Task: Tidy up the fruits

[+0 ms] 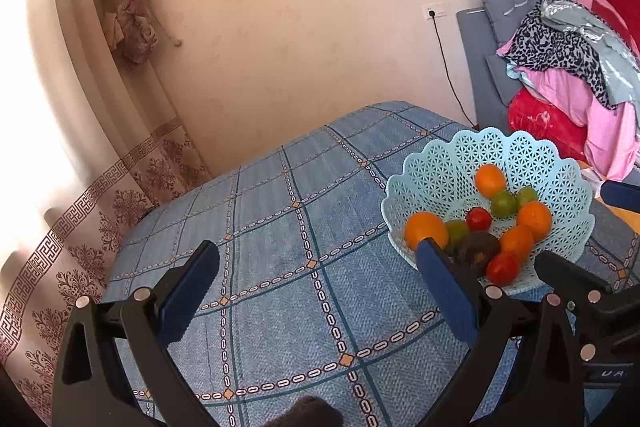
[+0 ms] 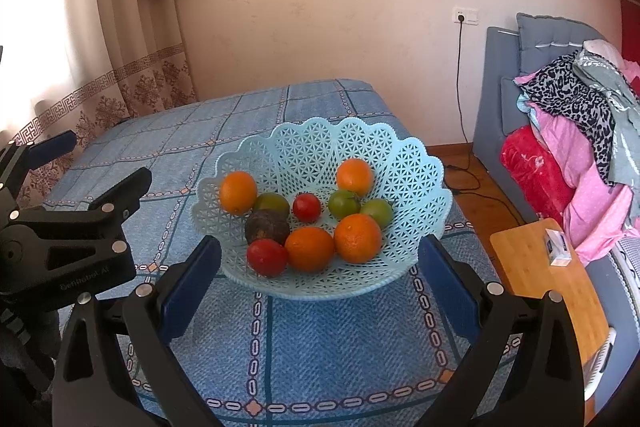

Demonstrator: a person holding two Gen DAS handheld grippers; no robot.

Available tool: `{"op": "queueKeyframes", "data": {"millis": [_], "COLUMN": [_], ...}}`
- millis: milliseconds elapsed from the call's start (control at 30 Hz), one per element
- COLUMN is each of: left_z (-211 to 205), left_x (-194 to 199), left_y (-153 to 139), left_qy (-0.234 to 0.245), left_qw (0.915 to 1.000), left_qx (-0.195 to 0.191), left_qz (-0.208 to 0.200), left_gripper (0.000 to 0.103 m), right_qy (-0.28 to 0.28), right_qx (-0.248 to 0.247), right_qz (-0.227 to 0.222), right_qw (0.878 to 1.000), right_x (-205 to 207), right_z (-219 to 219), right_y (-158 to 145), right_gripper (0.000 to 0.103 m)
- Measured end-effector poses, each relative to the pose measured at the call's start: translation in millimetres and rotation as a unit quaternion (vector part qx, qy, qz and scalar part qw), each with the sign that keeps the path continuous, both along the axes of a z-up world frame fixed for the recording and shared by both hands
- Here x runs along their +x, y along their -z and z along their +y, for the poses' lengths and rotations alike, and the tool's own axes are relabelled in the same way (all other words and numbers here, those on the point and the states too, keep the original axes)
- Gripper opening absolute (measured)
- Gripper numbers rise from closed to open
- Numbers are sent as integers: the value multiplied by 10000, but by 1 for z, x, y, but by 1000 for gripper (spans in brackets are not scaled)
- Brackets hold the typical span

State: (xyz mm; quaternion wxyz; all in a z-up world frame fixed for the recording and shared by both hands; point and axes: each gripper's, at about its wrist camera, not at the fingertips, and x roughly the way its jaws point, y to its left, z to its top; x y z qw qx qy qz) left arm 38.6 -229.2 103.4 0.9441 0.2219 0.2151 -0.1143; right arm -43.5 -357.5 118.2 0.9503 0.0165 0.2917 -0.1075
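1. Sunlit bedroom with a pale wall: a patterned curtain (image 2: 152, 83) hangs at the upper left of the right wrist view, and a blue checked tablecloth (image 2: 320, 339) fills the lower middle.
2. At the left edge of that view, the left gripper (image 1: 316, 267) hangs over bare cloth, jaws spread wide with nothing between them.
3. Centre frame, a pale blue lattice basket (image 2: 312, 151) sits on the cloth holding all the fruit visible: four oranges, among them one at the basket's left (image 2: 238, 191) and one at its front right (image 2: 357, 238); two red tomatoes, the nearer at the front (image 2: 267, 257); three green fruits (image 2: 343, 203); and one dark, wrinkled fruit (image 2: 267, 225).
4. The right gripper (image 2: 320, 275) hovers just before the basket's front rim, jaws fully apart and empty.
5. Handling, as a judgement: the oranges look firm and round, best pinched across the middle; the tomatoes are smooth, likely soft and easily bruised, so a light squeeze suits them; the thin plastic basket looks light and may slide.
6. At the right of the frame, a wooden side table (image 2: 536, 267) carries a small box (image 2: 559, 247), beside a grey sofa piled with clothes (image 2: 576, 115).
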Motion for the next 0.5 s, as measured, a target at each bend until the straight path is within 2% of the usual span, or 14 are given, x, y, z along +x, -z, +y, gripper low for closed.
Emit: {"op": "queueKeyframes", "data": {"millis": [500], "left_z": [-6], "left_x": [4], "left_y": [6], "left_qy": [-24], "left_qw": [9999], "left_qx": [121], "left_qz": [54], "left_gripper": [98], "right_qy": [24], "right_qx": [3], "right_qz": [67], "right_qw": [10000], "right_x": [3], "right_z": [-2], "right_y": [5], "right_gripper": [100]}}
